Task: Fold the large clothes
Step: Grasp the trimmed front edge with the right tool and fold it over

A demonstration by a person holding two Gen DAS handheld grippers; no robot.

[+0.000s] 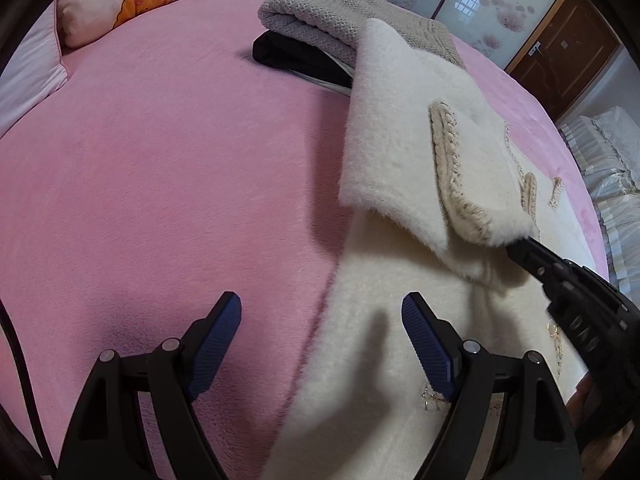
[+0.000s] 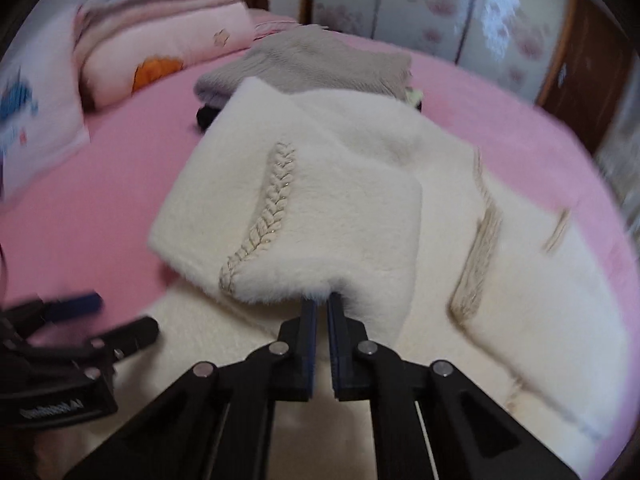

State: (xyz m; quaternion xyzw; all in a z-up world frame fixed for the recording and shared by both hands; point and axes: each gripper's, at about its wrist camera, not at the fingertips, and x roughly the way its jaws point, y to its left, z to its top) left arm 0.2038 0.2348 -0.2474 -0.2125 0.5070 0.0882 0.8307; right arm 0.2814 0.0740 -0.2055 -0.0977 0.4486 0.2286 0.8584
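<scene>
Right jaws (image 2: 322,300) clamped on cream coat's (image 2: 328,208) folded edge; left jaws (image 1: 322,312) apart above its hem.

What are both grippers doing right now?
Left gripper: open, empty, over the bed.
Right gripper: shut on the cream coat sleeve edge.

Both wrist views look down, close, sharing the cream coat (image 1: 420,152).

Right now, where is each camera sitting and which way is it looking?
Left wrist: on the left gripper, facing down at the pink bed; its open fingers show.
Right wrist: on the right gripper, facing the cream coat pinched at its edge.
Shared: coat, bed, grey sweater, each other's gripper.
</scene>
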